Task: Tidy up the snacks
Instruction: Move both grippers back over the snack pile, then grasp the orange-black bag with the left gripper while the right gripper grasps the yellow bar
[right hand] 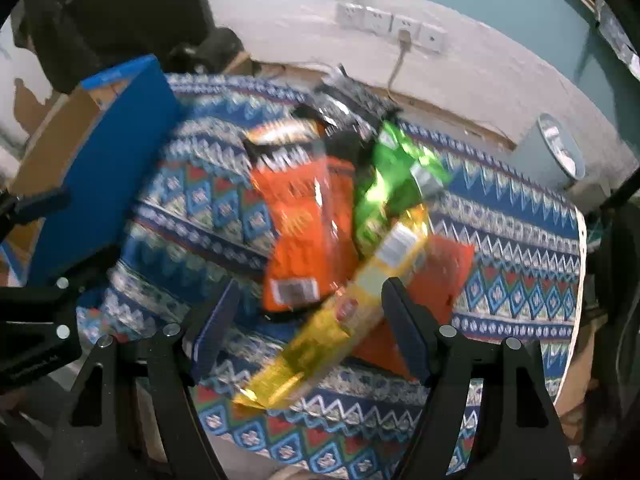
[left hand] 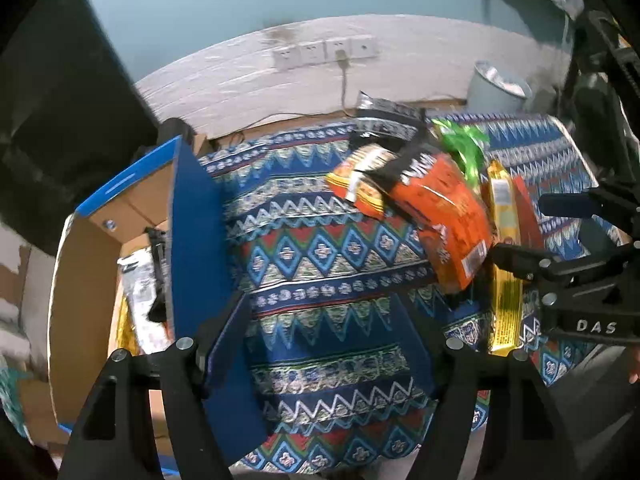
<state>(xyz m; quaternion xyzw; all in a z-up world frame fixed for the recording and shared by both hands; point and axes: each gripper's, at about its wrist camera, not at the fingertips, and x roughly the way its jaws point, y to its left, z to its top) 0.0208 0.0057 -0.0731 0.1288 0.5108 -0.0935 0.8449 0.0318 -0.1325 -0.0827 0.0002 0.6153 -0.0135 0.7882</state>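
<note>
Several snack bags lie in a pile on the patterned tablecloth (left hand: 320,264): an orange bag (left hand: 444,216), a green bag (left hand: 464,144), a long yellow pack (left hand: 506,264), a black bag (left hand: 384,116) and a red pack (right hand: 444,276). My left gripper (left hand: 320,344) is open and empty over bare cloth, beside the blue flap (left hand: 196,240) of a cardboard box (left hand: 80,272). My right gripper (right hand: 308,316) is open, its jaws straddling the yellow pack (right hand: 360,300), just short of the orange bag (right hand: 308,232). It also shows in the left wrist view (left hand: 540,236).
The cardboard box stands at the table's left edge with some packets (left hand: 140,292) inside. A grey bin (right hand: 552,152) stands on the floor beyond the table's far right. Wall sockets (left hand: 324,52) with a cable are on the back wall.
</note>
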